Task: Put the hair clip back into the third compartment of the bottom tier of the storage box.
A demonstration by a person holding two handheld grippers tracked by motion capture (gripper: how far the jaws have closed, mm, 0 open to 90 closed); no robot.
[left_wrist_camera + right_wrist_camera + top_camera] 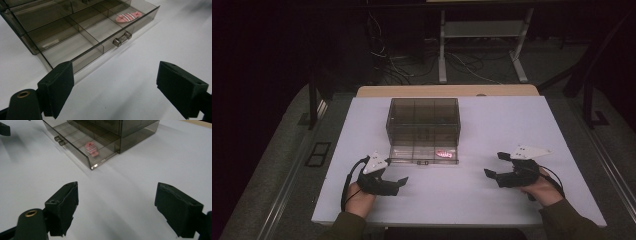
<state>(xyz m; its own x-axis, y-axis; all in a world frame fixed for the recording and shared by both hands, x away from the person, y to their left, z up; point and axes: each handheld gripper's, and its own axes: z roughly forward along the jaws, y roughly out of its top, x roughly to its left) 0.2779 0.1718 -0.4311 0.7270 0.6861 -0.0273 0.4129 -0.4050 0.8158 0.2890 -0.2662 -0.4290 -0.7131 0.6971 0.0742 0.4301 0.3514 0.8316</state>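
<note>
This looks like a lab or test room set up for recording, dim all round with the light falling on a white table top [492,125] that carries little besides a smoked clear drawer box [423,120] ahead of and between the two grippers. Beyond the table's far edge, well past both grippers, loose cables [387,60] trail over a grey carpeted floor [272,170] around the pale metal legs of another desk frame [443,50]. Dark stand legs [313,100] rise at the table's far corners, one outside the left gripper [393,181] and one outside the right gripper [495,165].
</note>
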